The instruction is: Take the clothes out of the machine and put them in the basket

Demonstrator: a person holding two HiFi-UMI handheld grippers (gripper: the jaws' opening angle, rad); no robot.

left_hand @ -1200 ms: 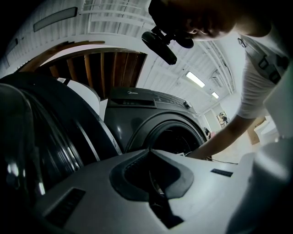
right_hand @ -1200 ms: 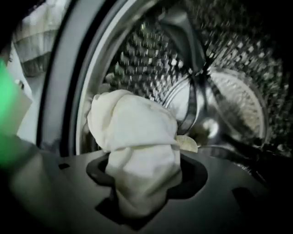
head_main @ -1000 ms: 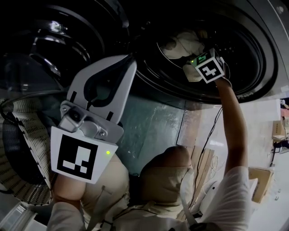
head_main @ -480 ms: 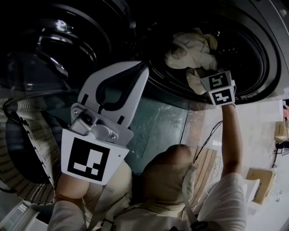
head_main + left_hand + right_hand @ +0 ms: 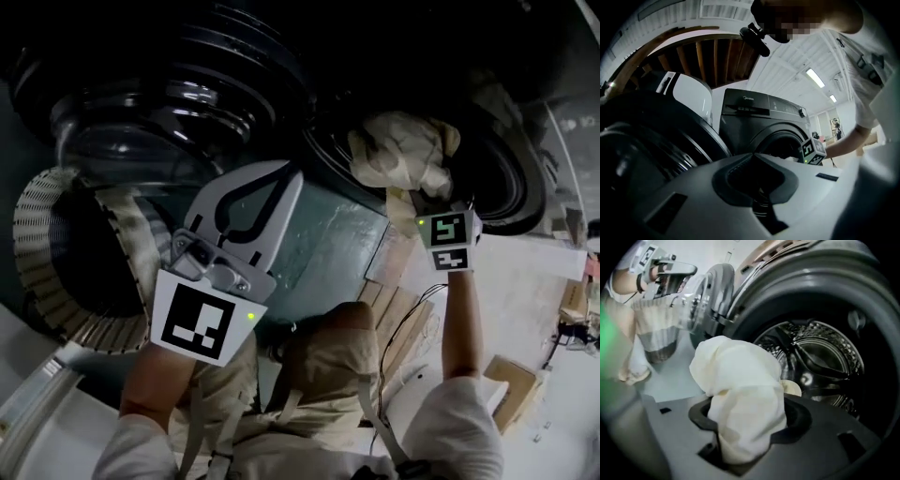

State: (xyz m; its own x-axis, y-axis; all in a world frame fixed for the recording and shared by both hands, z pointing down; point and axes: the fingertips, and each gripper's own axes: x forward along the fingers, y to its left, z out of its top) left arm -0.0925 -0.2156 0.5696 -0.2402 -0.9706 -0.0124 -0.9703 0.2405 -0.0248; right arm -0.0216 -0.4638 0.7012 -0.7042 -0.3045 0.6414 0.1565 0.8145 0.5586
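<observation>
A cream cloth point(image 5: 403, 150) hangs bunched just outside the washing machine's drum opening point(image 5: 511, 183), with my right gripper point(image 5: 414, 194) shut on it. In the right gripper view the cloth point(image 5: 738, 380) fills the jaws of the right gripper point(image 5: 747, 414), and the steel drum point(image 5: 820, 357) lies behind it. My left gripper point(image 5: 287, 172) is held in front of the machine's open door point(image 5: 169, 103), shut and empty. In the left gripper view the tips of the left gripper point(image 5: 753, 157) meet. The wicker basket point(image 5: 52, 253) stands at the left, below the door.
I see the person's knees point(image 5: 337, 356) between the two arms. A second dark washing machine point(image 5: 759, 115) stands ahead in the left gripper view. Wooden slats point(image 5: 403, 328) and a cable lie on the floor at the right, with a cardboard box point(image 5: 511, 380) beyond.
The right gripper has drawn the cream cloth out of the drum and towards the person. The left gripper has risen a little, still shut. More of the basket is now in view.
</observation>
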